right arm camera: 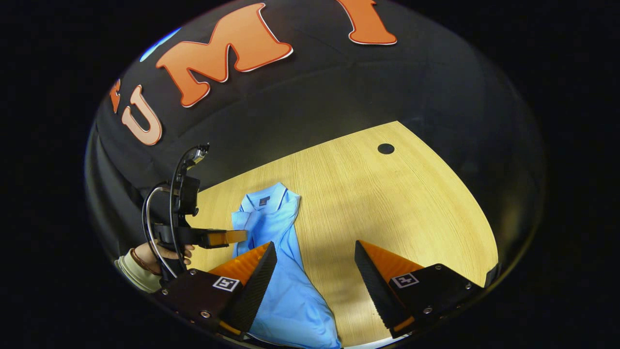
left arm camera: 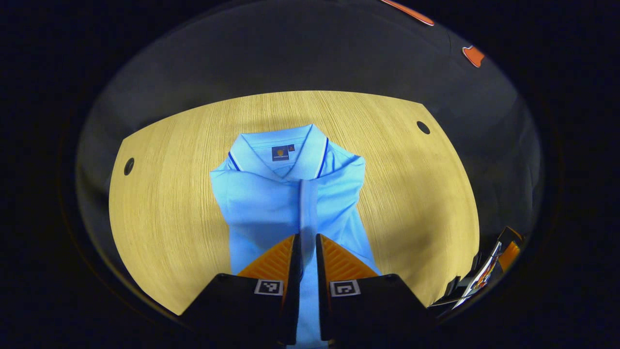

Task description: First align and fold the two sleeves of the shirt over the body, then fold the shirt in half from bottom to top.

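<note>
A light blue polo shirt [left arm camera: 271, 203] lies on the wooden table [left arm camera: 169, 218], collar at the far side, both sleeves folded in over the body. In the left gripper view a narrow raised fold of the shirt runs down the middle into my left gripper [left arm camera: 308, 238], whose fingers are shut on it. The right gripper view shows the shirt [right arm camera: 286, 291] at lower left, with my right gripper [right arm camera: 315, 247] wide open above its right edge and the bare table, holding nothing. Farther left, a hand [right arm camera: 155, 252] holds the left gripper [right arm camera: 227, 237] over the shirt.
Black booth cloth surrounds the table behind and on both sides. Round holes sit near the table's far corners [left arm camera: 129, 166], [left arm camera: 423, 127], [right arm camera: 386, 149]. Bare wood [right arm camera: 411, 218] lies to the right of the shirt. The right gripper [left arm camera: 489, 271] shows at the lower right of the left gripper view.
</note>
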The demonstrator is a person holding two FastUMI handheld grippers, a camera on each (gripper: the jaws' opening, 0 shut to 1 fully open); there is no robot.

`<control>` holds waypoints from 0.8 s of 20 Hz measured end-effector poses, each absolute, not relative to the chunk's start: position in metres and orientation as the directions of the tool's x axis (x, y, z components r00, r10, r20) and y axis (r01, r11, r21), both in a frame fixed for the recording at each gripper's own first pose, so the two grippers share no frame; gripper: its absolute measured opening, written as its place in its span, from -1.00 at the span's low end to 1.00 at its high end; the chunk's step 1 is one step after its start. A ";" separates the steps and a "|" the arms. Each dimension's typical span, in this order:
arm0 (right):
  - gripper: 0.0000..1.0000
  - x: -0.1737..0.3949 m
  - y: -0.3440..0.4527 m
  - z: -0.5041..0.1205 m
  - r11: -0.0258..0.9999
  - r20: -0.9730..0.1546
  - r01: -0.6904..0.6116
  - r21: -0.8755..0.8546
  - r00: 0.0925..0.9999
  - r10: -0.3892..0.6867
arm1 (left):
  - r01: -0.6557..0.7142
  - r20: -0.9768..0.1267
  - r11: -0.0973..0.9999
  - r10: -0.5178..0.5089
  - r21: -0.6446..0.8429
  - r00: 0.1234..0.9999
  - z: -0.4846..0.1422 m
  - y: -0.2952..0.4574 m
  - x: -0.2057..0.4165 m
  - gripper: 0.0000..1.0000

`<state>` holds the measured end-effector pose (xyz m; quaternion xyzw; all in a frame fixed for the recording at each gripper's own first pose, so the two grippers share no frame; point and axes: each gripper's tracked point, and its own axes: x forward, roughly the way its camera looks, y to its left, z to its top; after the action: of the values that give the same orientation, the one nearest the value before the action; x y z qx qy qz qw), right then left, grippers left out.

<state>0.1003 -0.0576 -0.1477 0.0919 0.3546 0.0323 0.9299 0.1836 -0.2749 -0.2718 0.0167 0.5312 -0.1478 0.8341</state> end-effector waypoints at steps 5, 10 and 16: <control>0.98 0.097 -0.054 -0.155 0.985 -0.675 0.003 0.172 0.729 0.116 | 0.284 -0.868 0.952 -0.233 -0.111 0.439 -0.252 -0.260 0.168 1.00; 0.97 0.076 -0.048 -0.184 0.995 -0.740 -0.025 0.100 0.666 0.091 | 0.265 -0.863 0.962 -0.193 -0.072 0.466 -0.241 -0.213 0.122 1.00; 0.98 0.003 -0.043 -0.258 0.996 -0.864 -0.089 0.001 0.502 0.046 | 0.202 -0.896 0.977 -0.147 -0.065 0.420 -0.269 -0.148 0.033 1.00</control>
<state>0.0025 -0.0429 -0.2579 -0.0216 0.4975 0.0389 0.8663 0.0328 -0.1481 -0.2692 0.0260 0.5284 -0.1034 0.8423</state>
